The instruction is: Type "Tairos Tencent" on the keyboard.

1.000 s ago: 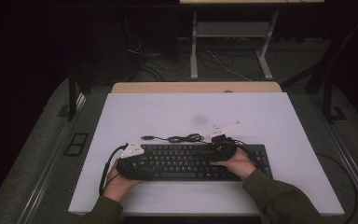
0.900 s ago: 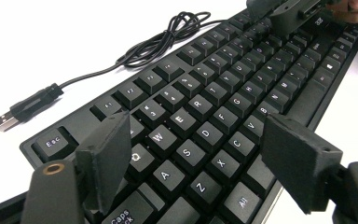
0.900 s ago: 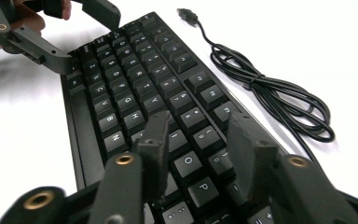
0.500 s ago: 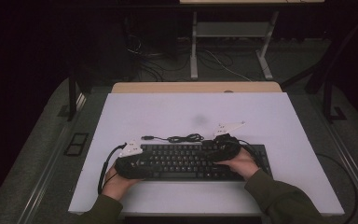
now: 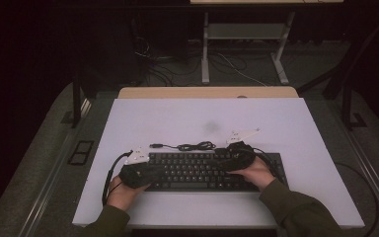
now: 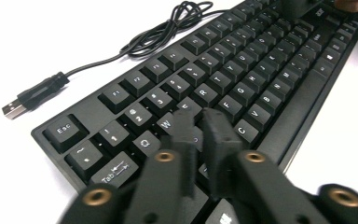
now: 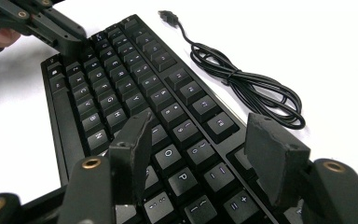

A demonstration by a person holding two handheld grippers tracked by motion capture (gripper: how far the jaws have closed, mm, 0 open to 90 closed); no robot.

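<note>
A black keyboard (image 5: pixel 202 171) lies flat near the front of the white table (image 5: pixel 177 118), its coiled cable (image 5: pixel 190 146) just behind it. The left gripper (image 6: pixel 200 126) hangs over the keys at the left end, jaws closed on nothing. The right gripper (image 7: pixel 205 135) hovers above the right-hand keys, jaws apart and empty.
</note>
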